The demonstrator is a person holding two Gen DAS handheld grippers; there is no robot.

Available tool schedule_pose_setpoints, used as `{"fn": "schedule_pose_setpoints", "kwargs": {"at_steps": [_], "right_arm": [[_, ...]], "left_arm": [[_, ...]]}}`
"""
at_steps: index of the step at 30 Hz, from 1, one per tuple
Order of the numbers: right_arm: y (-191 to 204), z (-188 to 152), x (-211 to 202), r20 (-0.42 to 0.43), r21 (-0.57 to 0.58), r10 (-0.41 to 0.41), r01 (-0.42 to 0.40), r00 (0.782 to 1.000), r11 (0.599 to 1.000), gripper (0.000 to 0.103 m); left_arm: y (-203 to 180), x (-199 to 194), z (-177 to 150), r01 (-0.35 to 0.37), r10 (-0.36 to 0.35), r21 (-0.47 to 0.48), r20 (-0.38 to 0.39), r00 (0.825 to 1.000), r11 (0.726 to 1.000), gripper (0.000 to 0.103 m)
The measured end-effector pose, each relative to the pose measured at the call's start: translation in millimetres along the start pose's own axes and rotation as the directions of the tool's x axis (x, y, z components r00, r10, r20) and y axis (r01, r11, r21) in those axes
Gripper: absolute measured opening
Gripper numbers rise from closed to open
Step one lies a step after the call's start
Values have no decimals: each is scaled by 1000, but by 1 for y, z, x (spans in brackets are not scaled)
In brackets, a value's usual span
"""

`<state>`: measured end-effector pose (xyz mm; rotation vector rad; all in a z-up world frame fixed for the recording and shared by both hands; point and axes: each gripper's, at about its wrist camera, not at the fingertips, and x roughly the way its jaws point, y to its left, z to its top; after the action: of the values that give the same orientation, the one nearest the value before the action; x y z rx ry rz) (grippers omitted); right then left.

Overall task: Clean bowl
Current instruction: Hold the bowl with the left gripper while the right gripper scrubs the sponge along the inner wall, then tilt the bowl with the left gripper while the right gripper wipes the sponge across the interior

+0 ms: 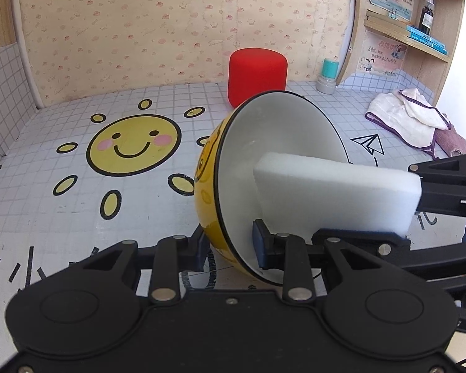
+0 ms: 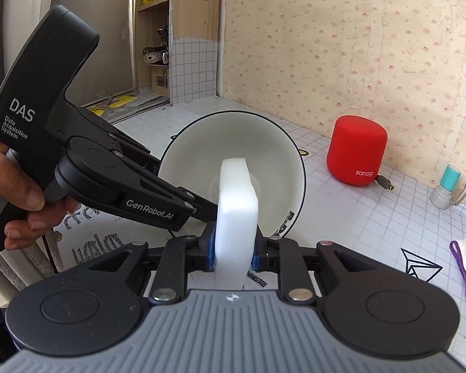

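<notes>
Your left gripper [image 1: 231, 248] clamps the tilted yellow ceramic bowl's [image 1: 273, 143] rim, your right gripper [image 2: 234, 253] squeezes the white foam sponge [image 2: 237, 214] inside it; wiping looks underway, not finished.

The bowl [image 1: 273, 168] is yellow outside and white inside, with a thin dark rim. It is tipped on its side. A white sponge block [image 1: 335, 192] reaches into its white inside.
</notes>
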<state>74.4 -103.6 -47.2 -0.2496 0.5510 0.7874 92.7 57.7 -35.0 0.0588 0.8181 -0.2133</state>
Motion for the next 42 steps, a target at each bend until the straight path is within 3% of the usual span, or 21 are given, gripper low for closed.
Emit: {"fn": "schedule_pose_setpoints", "kwargs": {"at_steps": [4, 8, 15, 18, 26, 33, 36, 40, 42], "right_arm": [[-1, 2, 1, 17, 12, -8, 8, 1000, 1000, 23], [4, 5, 6, 5, -2, -3, 3, 1000, 1000, 23], [7, 10, 1, 68, -29, -117, 119, 991, 992, 22], [5, 11, 0, 68, -35, -116, 119, 991, 992, 22], [12, 5, 5, -28, -88, -2, -1, 1000, 996, 22], [8, 7, 11, 3, -40, -83, 83, 997, 996, 21], [2, 7, 9, 13, -16, -83, 83, 996, 996, 21], [0, 2, 9, 6, -5, -64, 64, 998, 998, 21], [-2, 2, 8, 8, 2, -56, 56, 998, 998, 21]], "left_arm": [[-1, 1, -1, -8, 8, 11, -1, 1000, 1000, 40], [0, 1, -1, -5, 5, 5, -2, 1000, 1000, 40], [-2, 1, -2, -9, 9, 17, -1, 1000, 1000, 40], [-2, 1, -2, -9, 9, 14, -2, 1000, 1000, 40], [1, 2, -1, 3, -3, 12, -12, 1000, 1000, 41], [-1, 2, -1, -5, 5, 13, -10, 1000, 1000, 42], [-4, 2, -1, -25, 25, 19, -6, 1000, 999, 48], [-3, 3, -1, -79, 79, -34, -2, 997, 996, 68], [-2, 1, -4, -88, 89, -65, 9, 996, 994, 68]]}}
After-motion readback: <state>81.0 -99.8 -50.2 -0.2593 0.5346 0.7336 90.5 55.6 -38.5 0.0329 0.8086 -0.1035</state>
